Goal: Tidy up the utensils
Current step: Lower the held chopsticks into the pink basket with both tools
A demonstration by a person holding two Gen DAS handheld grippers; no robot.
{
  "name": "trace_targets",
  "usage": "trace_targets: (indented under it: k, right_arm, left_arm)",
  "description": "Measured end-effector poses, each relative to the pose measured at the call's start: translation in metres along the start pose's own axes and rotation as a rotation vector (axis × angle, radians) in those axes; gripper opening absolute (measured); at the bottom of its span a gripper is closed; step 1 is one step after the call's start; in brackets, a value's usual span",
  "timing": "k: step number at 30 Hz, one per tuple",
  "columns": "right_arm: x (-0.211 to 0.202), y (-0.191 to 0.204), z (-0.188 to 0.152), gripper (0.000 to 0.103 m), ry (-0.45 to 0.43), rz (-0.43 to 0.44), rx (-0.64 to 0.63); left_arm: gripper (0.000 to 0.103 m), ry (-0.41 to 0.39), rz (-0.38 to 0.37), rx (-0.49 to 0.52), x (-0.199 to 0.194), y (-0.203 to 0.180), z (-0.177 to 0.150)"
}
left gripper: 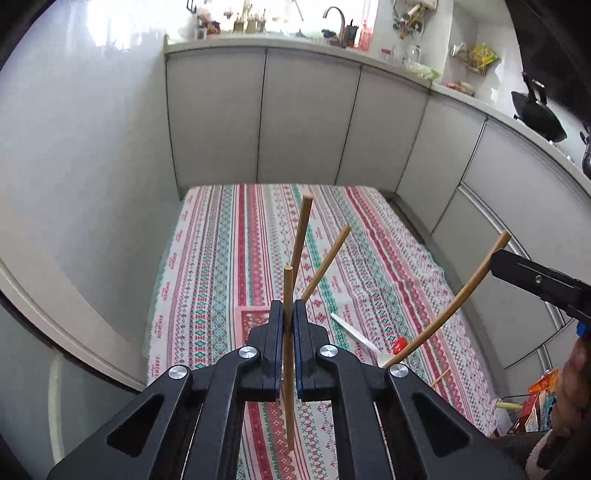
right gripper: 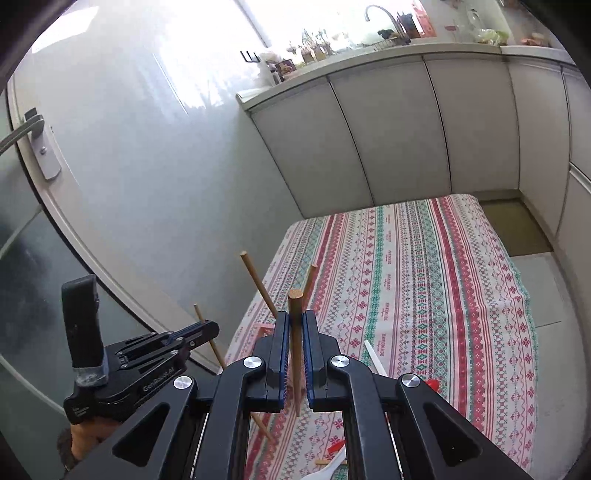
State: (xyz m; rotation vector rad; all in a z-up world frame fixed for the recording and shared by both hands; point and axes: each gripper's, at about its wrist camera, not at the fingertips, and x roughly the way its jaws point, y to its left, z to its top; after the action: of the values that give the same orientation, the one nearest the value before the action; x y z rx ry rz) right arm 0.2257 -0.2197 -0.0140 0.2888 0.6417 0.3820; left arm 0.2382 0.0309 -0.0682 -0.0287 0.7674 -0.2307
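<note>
My left gripper (left gripper: 288,314) is shut on a wooden chopstick (left gripper: 288,365) and holds it upright above the patterned tablecloth (left gripper: 369,243). Two more chopsticks (left gripper: 301,232) stand up from a pink basket (left gripper: 255,319) just beyond its fingers. My right gripper (right gripper: 295,325) is shut on another wooden chopstick (right gripper: 295,350), also upright. That gripper shows at the right of the left wrist view (left gripper: 535,280), with its chopstick (left gripper: 461,291) slanting down. The left gripper shows at the left of the right wrist view (right gripper: 199,328). A white spoon (left gripper: 356,338) lies on the cloth.
A small red item (left gripper: 399,345) lies beside the white spoon. Grey cabinets (left gripper: 306,114) and a counter with a sink tap (left gripper: 334,16) stand behind the table. A black wok (left gripper: 537,114) sits at the right. A door with a handle (right gripper: 33,136) is at the left.
</note>
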Motion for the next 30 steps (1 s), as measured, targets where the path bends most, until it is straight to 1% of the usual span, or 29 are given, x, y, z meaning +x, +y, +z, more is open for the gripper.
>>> trace_targets:
  k: [4, 8, 10, 12, 13, 16, 22, 25, 30]
  right_arm:
    - [-0.018, 0.012, 0.011, 0.007, -0.091, 0.019, -0.01]
    - [-0.025, 0.024, 0.018, 0.007, -0.174, 0.017, -0.03]
    - [-0.021, 0.027, 0.019, 0.007, -0.19, 0.027, -0.034]
    - [-0.012, 0.029, 0.02, 0.007, -0.184, 0.036, -0.039]
    - [-0.007, 0.028, 0.019, 0.007, -0.179, 0.039, -0.042]
    - [0.012, 0.028, 0.017, 0.007, -0.16, 0.033, -0.048]
    - [0.052, 0.021, 0.006, 0.007, -0.102, -0.003, -0.043]
    - [0.071, 0.017, 0.001, 0.007, -0.058, -0.011, -0.022]
    - [0.091, 0.014, -0.004, 0.007, 0.005, -0.033, -0.023]
  left_arm:
    - [0.005, -0.137, 0.005, -0.008, -0.049, 0.0, 0.01]
    - [0.005, -0.311, 0.034, -0.011, -0.087, -0.004, 0.017]
    - [0.005, -0.401, 0.067, 0.007, -0.097, -0.009, 0.018]
    - [0.005, -0.448, 0.1, 0.037, -0.096, -0.015, 0.019]
    - [0.005, -0.467, 0.101, 0.044, -0.093, -0.016, 0.019]
    - [0.005, -0.47, 0.097, 0.059, -0.071, -0.018, 0.022]
    - [0.005, -0.396, 0.147, 0.106, -0.002, -0.017, 0.027]
    - [0.005, -0.353, 0.143, 0.106, 0.025, -0.015, 0.028]
    - [0.005, -0.306, 0.13, 0.1, 0.056, -0.014, 0.033]
